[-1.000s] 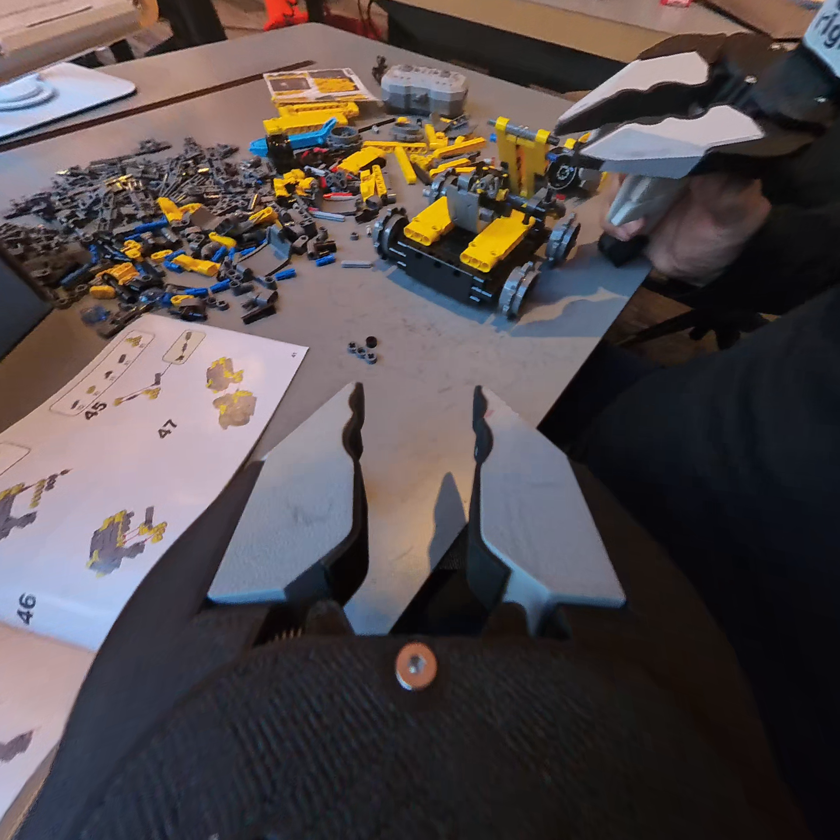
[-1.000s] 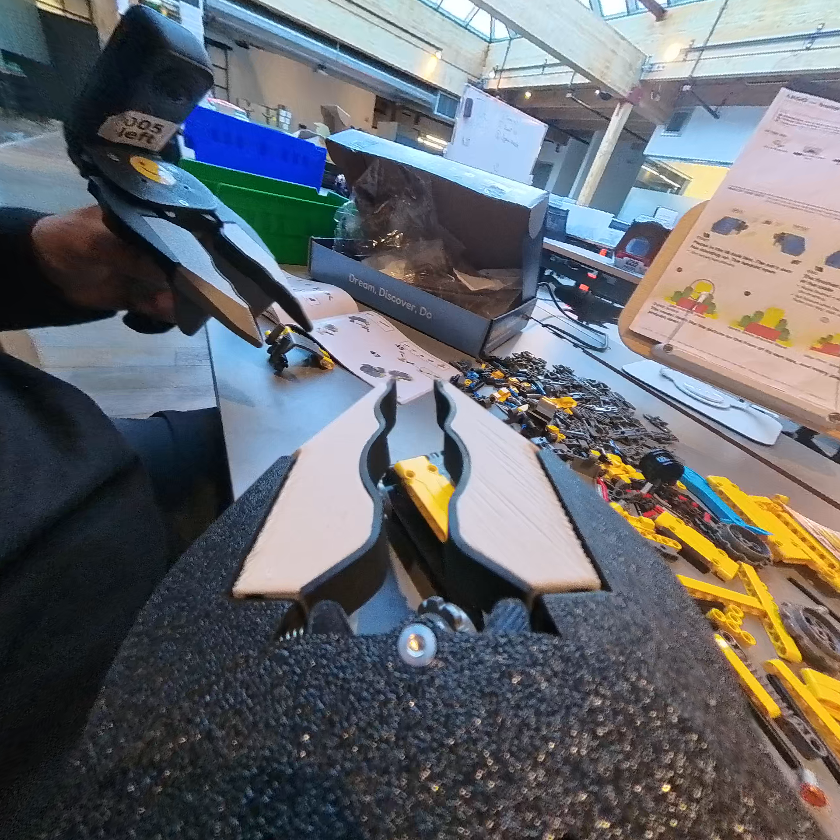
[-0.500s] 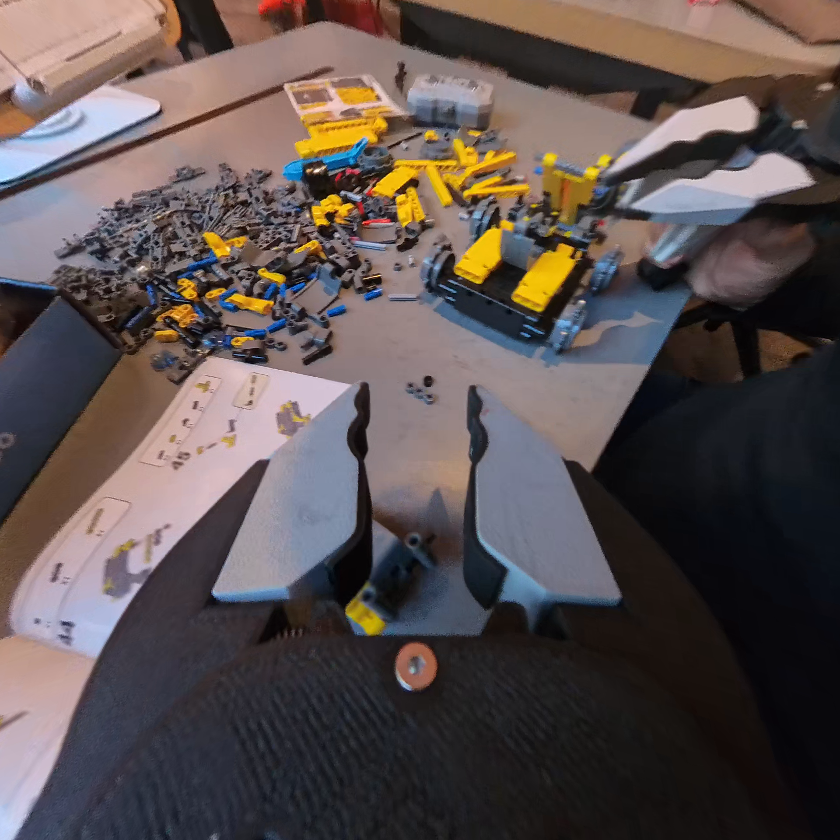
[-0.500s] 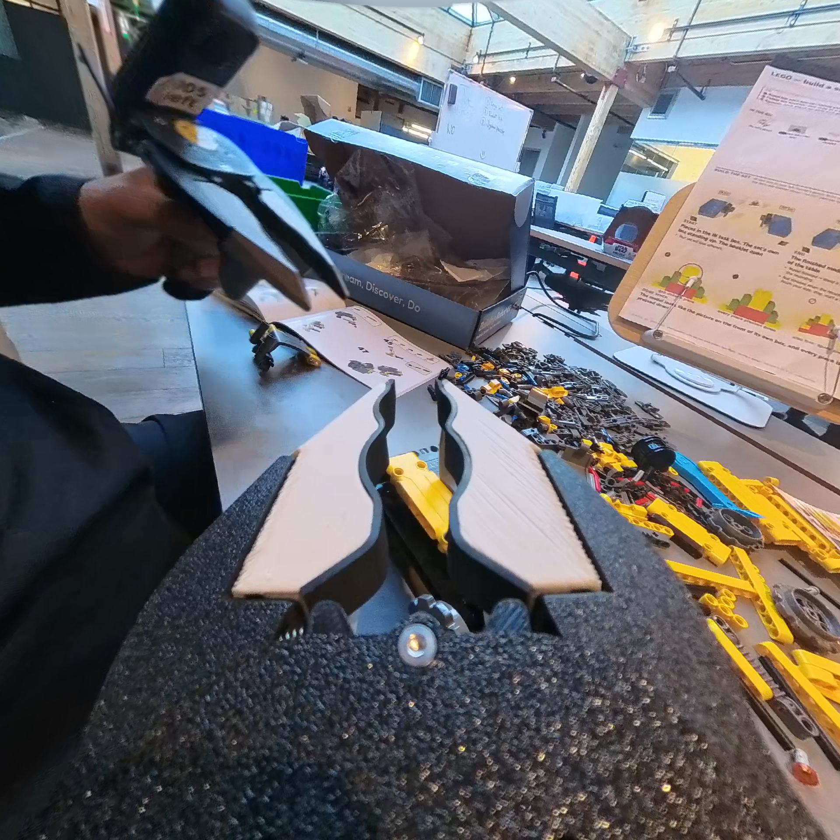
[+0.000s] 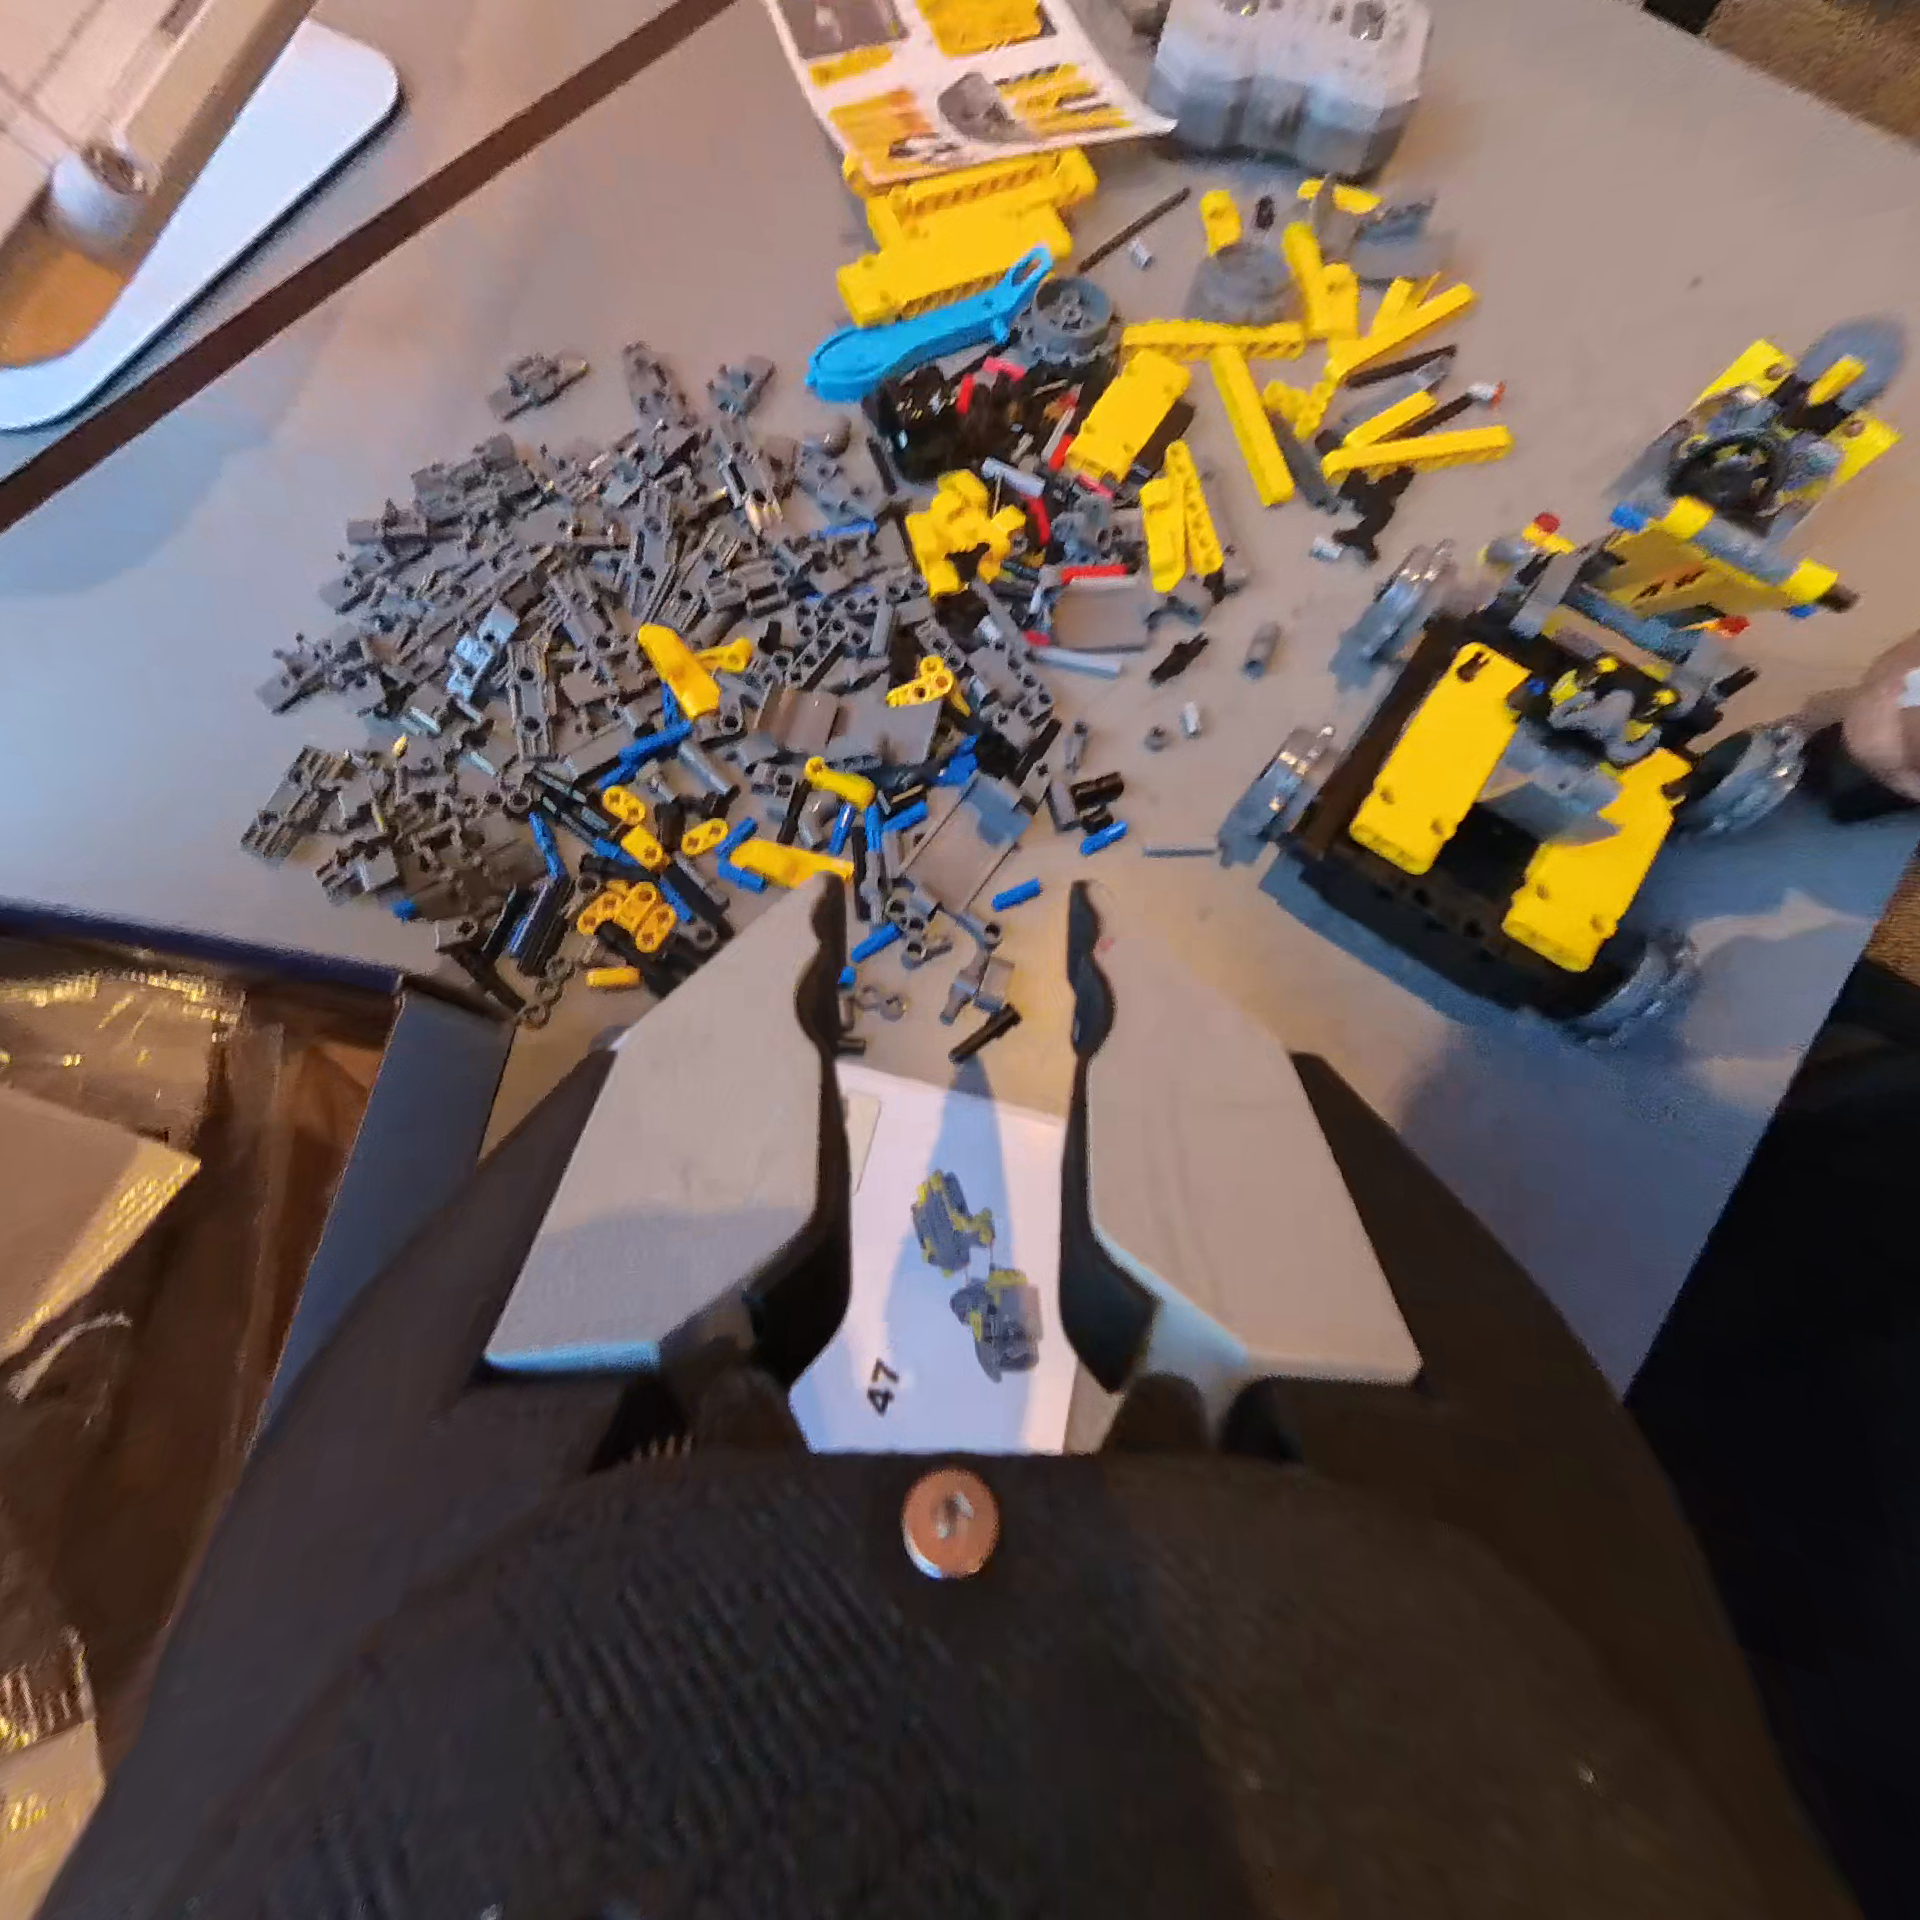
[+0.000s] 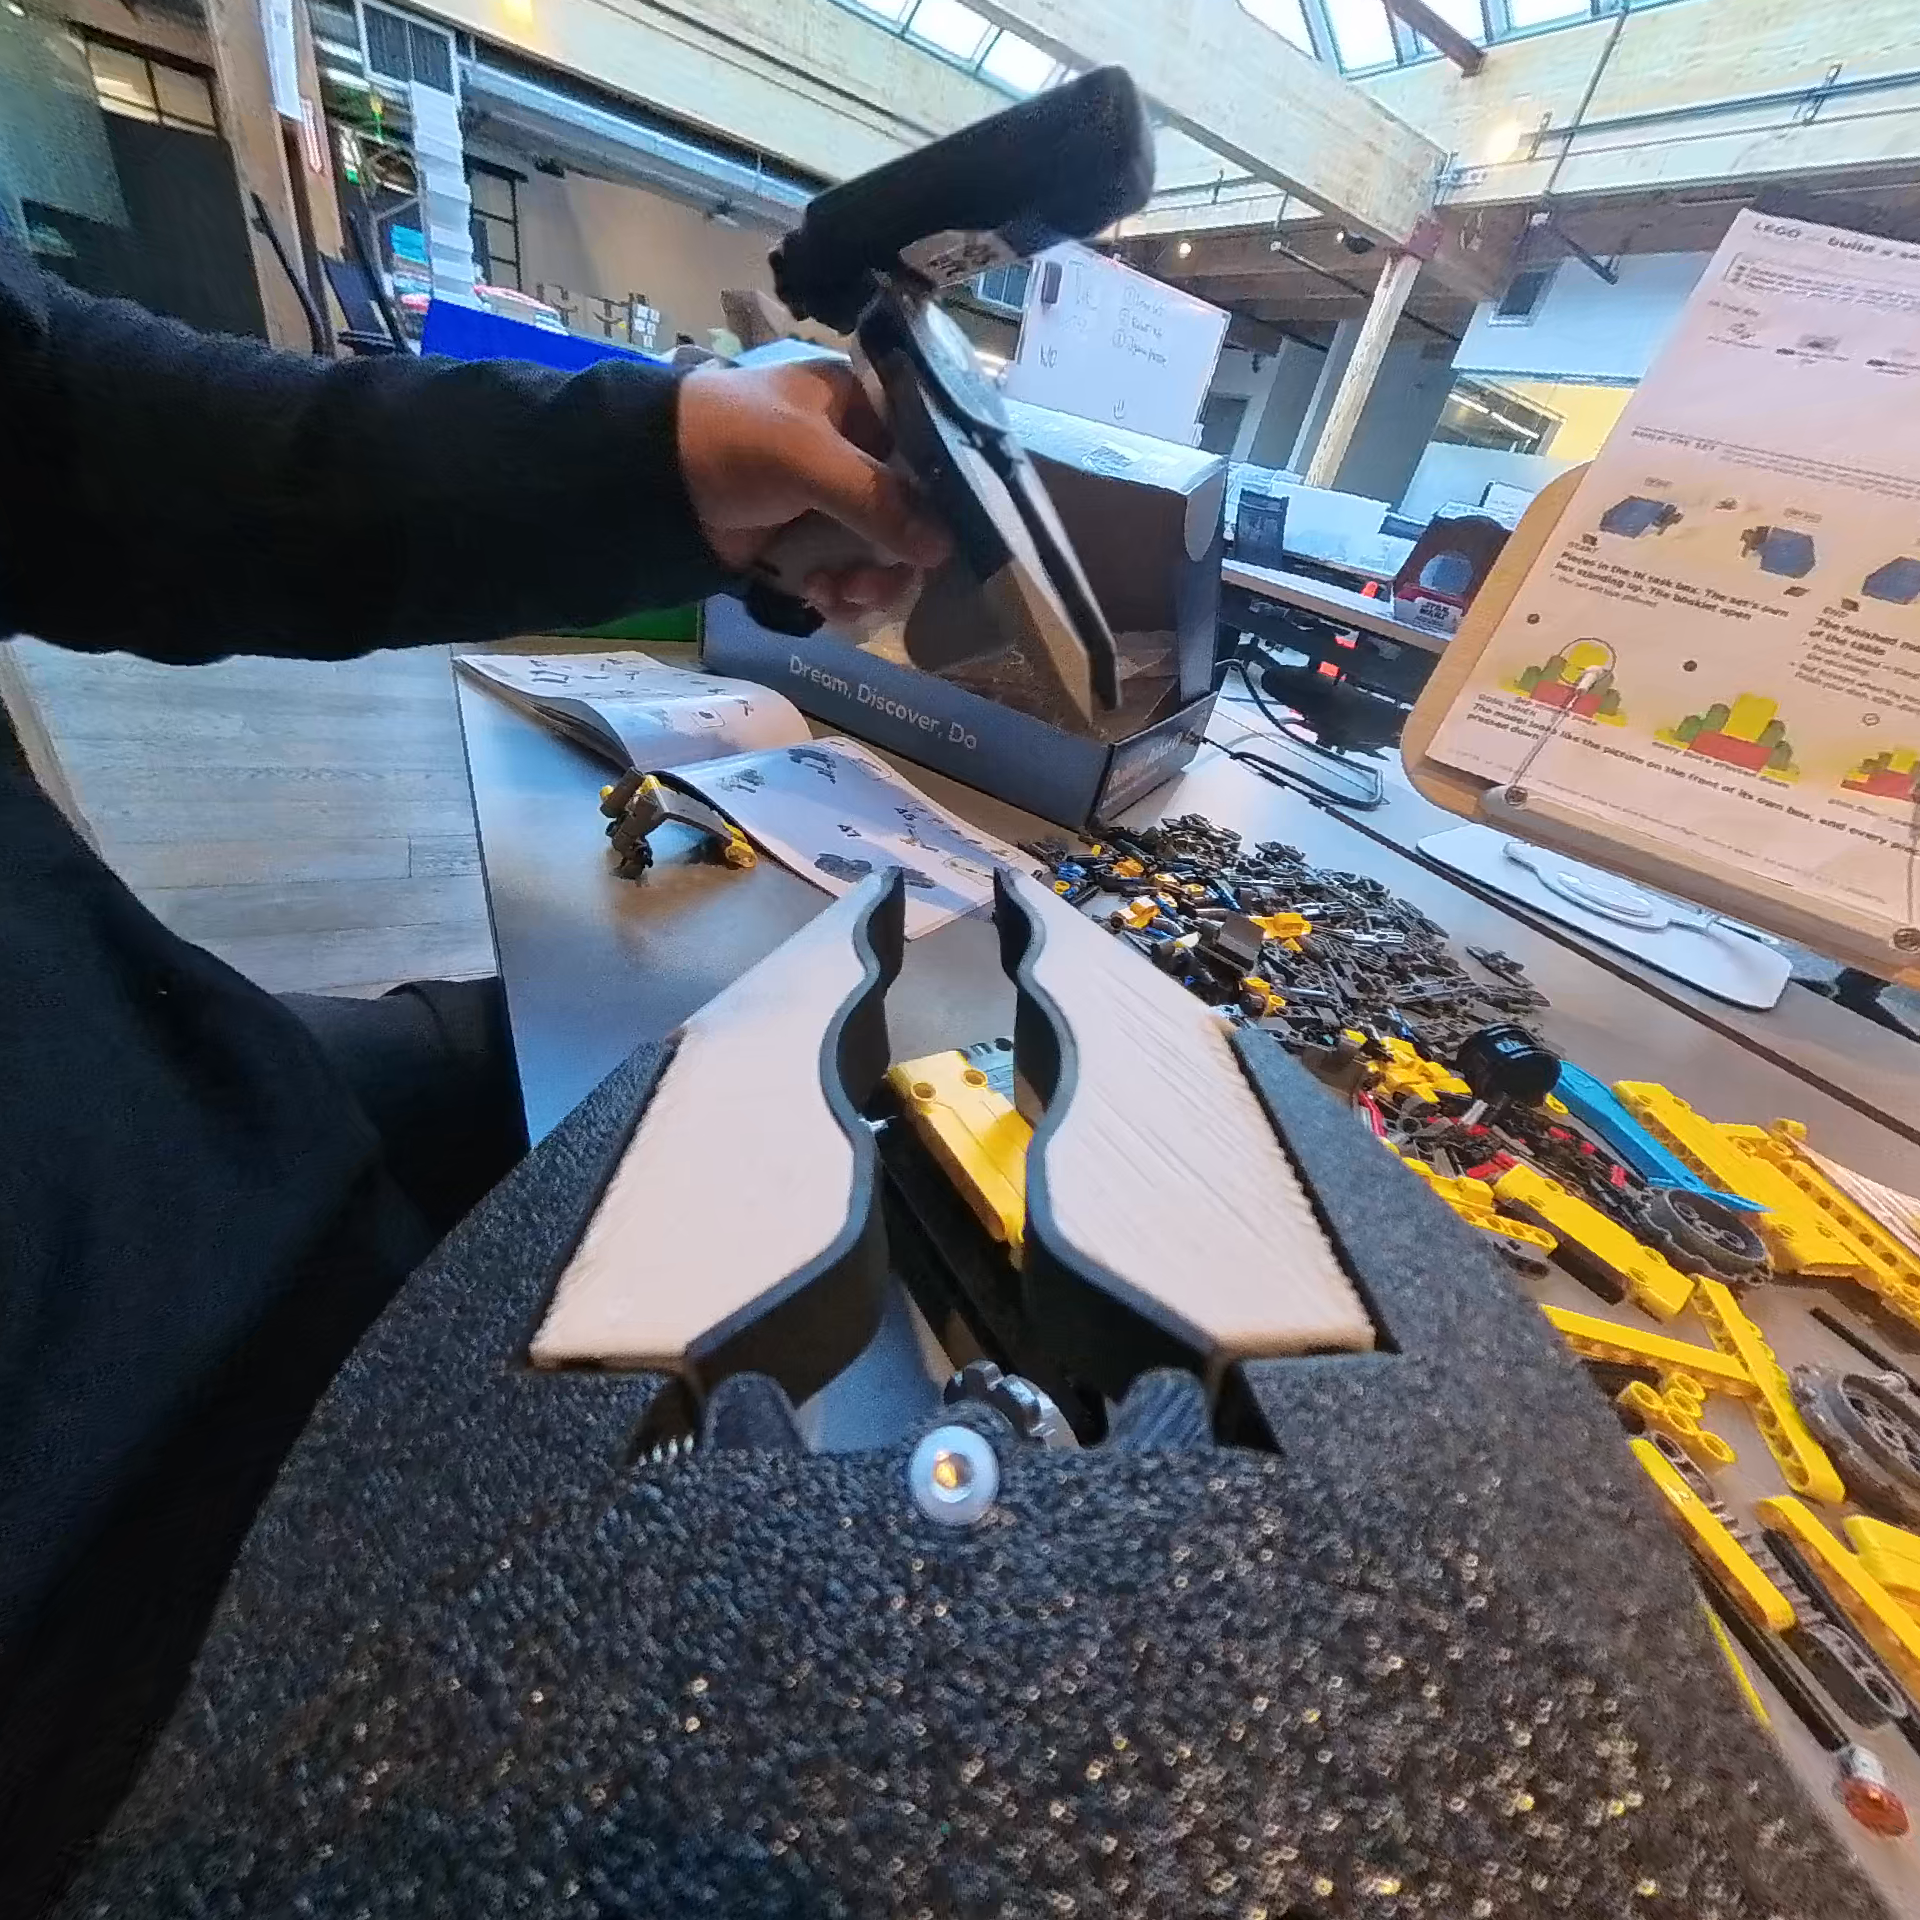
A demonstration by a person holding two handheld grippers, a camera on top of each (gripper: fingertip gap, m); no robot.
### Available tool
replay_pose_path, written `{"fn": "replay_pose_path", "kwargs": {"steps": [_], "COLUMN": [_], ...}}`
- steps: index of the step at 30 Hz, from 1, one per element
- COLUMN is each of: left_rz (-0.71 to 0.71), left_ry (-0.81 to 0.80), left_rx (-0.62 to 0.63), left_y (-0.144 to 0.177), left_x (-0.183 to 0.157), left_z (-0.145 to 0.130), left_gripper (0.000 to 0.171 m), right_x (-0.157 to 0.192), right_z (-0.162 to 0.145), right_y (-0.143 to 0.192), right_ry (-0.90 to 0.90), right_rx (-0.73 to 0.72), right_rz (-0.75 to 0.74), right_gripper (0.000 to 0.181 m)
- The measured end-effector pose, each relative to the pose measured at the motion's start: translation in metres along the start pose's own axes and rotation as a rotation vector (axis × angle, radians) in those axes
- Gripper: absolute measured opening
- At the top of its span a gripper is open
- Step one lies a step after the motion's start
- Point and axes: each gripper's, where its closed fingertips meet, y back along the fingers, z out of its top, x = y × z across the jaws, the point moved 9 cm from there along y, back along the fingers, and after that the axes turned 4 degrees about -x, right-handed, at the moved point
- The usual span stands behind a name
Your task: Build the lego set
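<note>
My left gripper [image 5: 956,914] is open and empty. It hangs tilted down over an open instruction booklet [image 5: 956,1247], its tips at the near edge of a pile of small grey, black, blue and yellow parts [image 5: 623,675]. It also shows in the right wrist view [image 6: 1091,675], held up by a hand. My right gripper [image 6: 945,904] has its fingers narrowly apart with nothing between the tips. A yellow panel [image 6: 966,1122] of the half-built yellow and black vehicle [image 5: 1507,790] shows below the gap. A small black and yellow sub-assembly [image 6: 644,821] lies by the booklet [image 6: 790,800].
A dark open box [image 6: 935,717] with plastic bags stands beyond the booklet, left of my left gripper [image 5: 312,1091]. Long yellow beams [image 5: 1351,364], a blue part [image 5: 914,332] and a grey block [image 5: 1288,73] lie farther off. A stand with a printed sheet [image 6: 1714,571] is at the back. Tip to tip, the grippers are about 20 cm apart. Between my right fingertips and the grey block [image 5: 1288,73] there is roughly 35 cm.
My left gripper has risen and moved away from the table's near edge, over the booklet toward the parts pile, tilting down. The right gripper has stayed over the vehicle.
</note>
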Motion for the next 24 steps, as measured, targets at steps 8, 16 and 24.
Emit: {"fn": "replay_pose_path", "kwargs": {"steps": [8, 16, 24], "left_rz": [0.022, 0.349, 0.309], "left_ry": [-0.136, -0.076, -0.013], "left_rx": [0.115, 0.317, 0.072], "left_y": [-0.018, 0.018, 0.007], "left_x": [-0.011, 0.027, 0.051], "left_z": [0.012, -0.024, 0.008], "left_gripper": [0.037, 0.033, 0.032], "right_x": [0.002, 0.001, 0.002], "right_z": [0.000, 0.000, -0.002], "right_y": [0.000, -0.001, -0.003], "right_ry": [0.009, -0.001, 0.012], "right_rx": [-0.003, 0.005, 0.029], "right_rz": [0.011, 0.018, 0.006], "right_gripper": [0.017, 0.017, 0.015]}}
